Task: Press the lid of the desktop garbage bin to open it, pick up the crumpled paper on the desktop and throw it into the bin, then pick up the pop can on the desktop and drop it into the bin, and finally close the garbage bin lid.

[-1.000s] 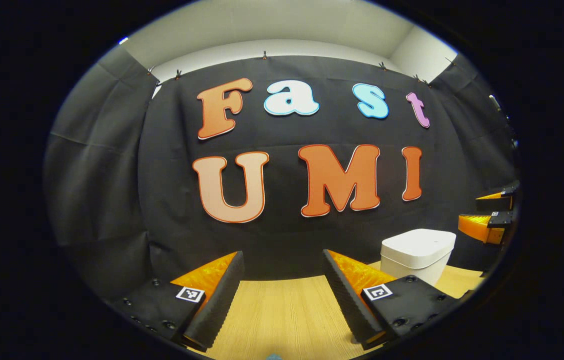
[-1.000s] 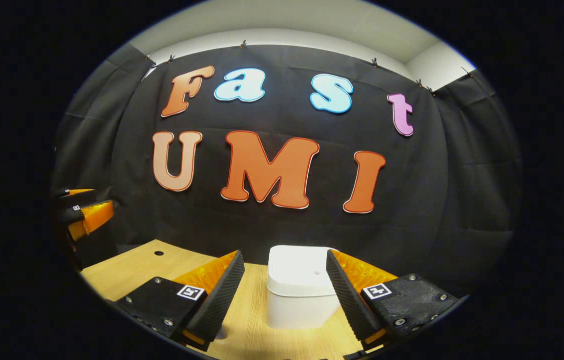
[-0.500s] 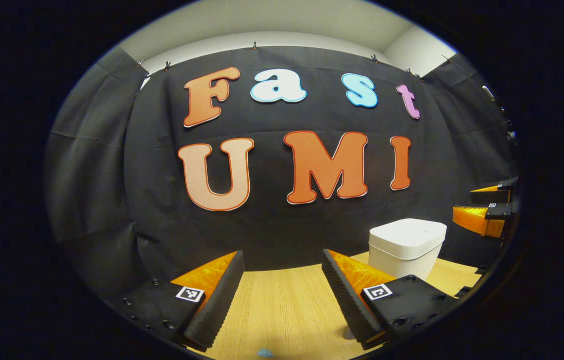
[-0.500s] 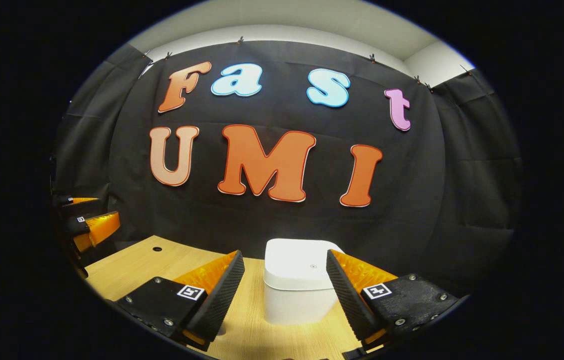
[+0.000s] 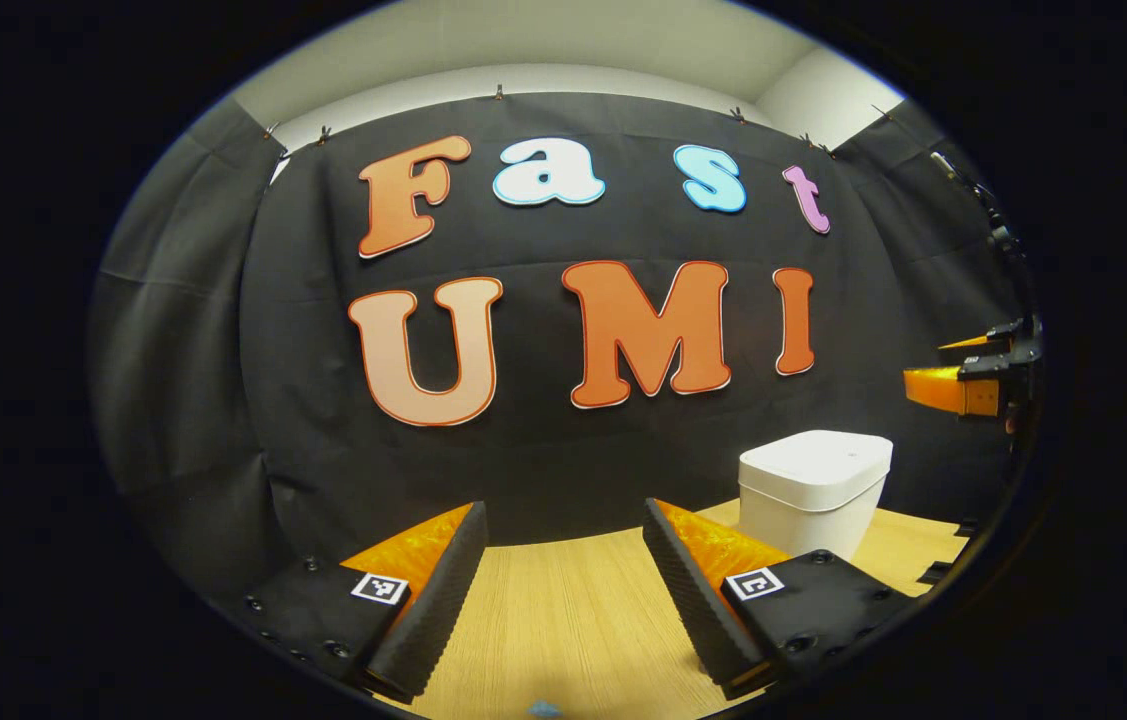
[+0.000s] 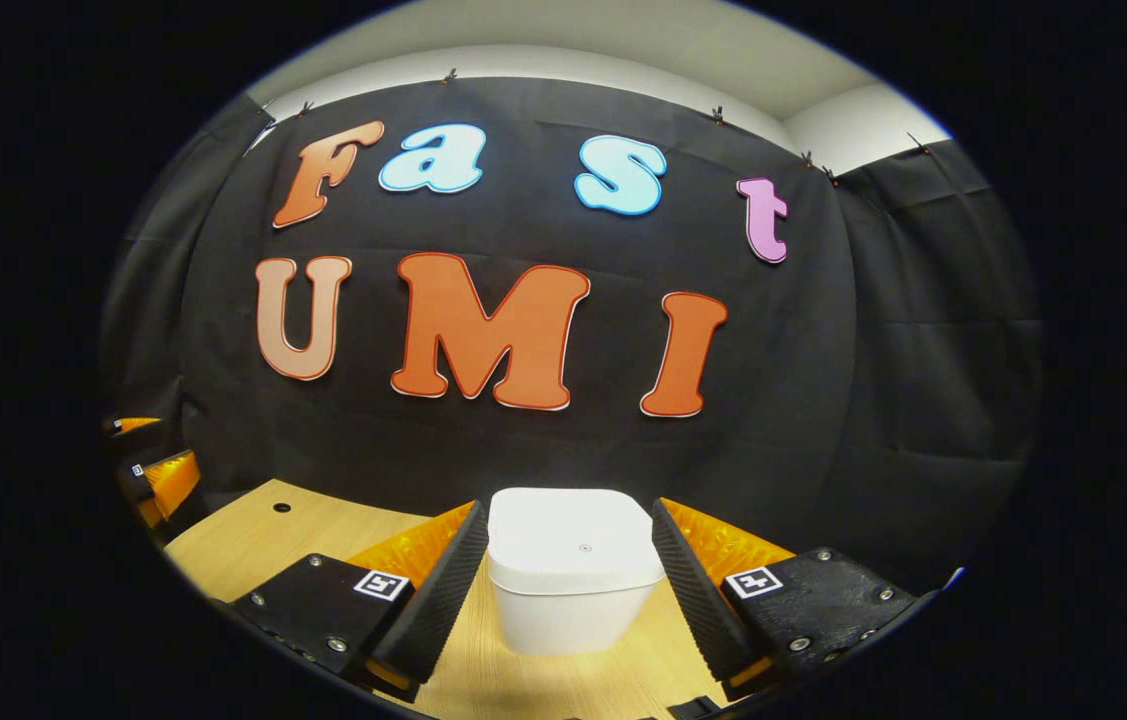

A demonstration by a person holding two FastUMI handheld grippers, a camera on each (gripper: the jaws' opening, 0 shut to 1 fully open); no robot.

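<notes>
Hovering our right gripper (image 6: 563, 575) over the bin (image 6: 573, 585) at 12 o'clock, fingers wide apart, holding nothing | left gripper (image 5: 563, 580) likewise gaping, empty, bin (image 5: 813, 490) at 2 o'clock on table (image 5: 563, 620) | lid (image 6: 571, 545) shut | risk: off-centre press tips bin | bin upright, long axis vertical

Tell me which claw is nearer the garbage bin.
Right. The right claw faces the garbage bin squarely; the left claw sits off to the bin's left, pointing past it.
</notes>
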